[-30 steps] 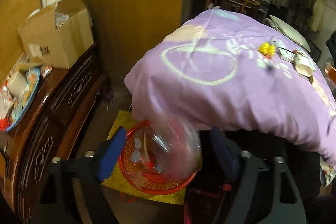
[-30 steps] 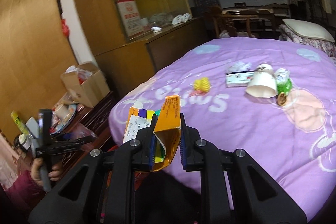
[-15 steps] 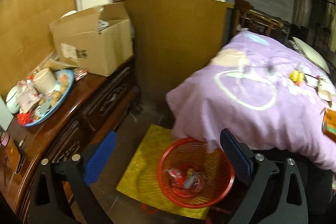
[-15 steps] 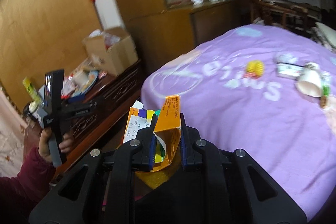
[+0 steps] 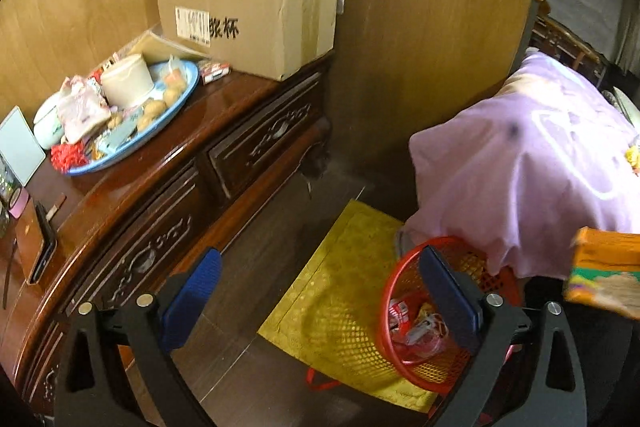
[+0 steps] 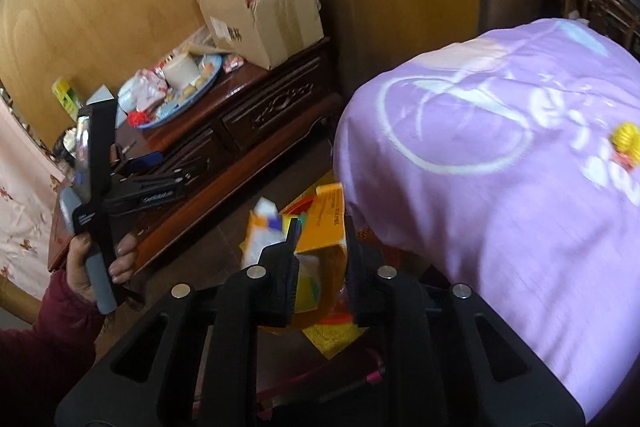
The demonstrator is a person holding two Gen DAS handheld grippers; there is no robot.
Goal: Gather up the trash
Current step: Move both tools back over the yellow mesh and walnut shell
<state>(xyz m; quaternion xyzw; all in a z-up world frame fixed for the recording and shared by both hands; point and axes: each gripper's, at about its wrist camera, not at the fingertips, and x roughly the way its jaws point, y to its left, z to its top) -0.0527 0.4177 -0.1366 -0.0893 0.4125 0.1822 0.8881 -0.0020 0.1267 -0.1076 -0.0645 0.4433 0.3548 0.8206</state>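
Observation:
A red mesh basket (image 5: 400, 275) stands on a yellow mat (image 5: 340, 287) at the foot of the bed, with several wrappers (image 5: 416, 323) lying in it. My left gripper (image 5: 320, 255) is open and empty, just left of and above the basket. An orange and yellow carton (image 6: 324, 223) sits between the fingers of my right gripper (image 6: 320, 243), whose jaws are opening. The carton looks loose and hangs over the basket's rim (image 6: 344, 319). In the left wrist view the carton (image 5: 604, 275) shows at the right edge.
A dark carved dresser (image 5: 160, 187) on the left carries a cardboard box (image 5: 260, 11) and a blue tray (image 5: 132, 107) of snacks. The purple bedspread (image 6: 500, 167) overhangs the basket, with a yellow object (image 6: 626, 139) on it. A hand (image 6: 100, 259) holds the left gripper.
A clear wrapper left my left gripper and landed in the basket; that gripper opened wide and swung left. My right gripper carried the carton from over the bed down to the basket and loosened.

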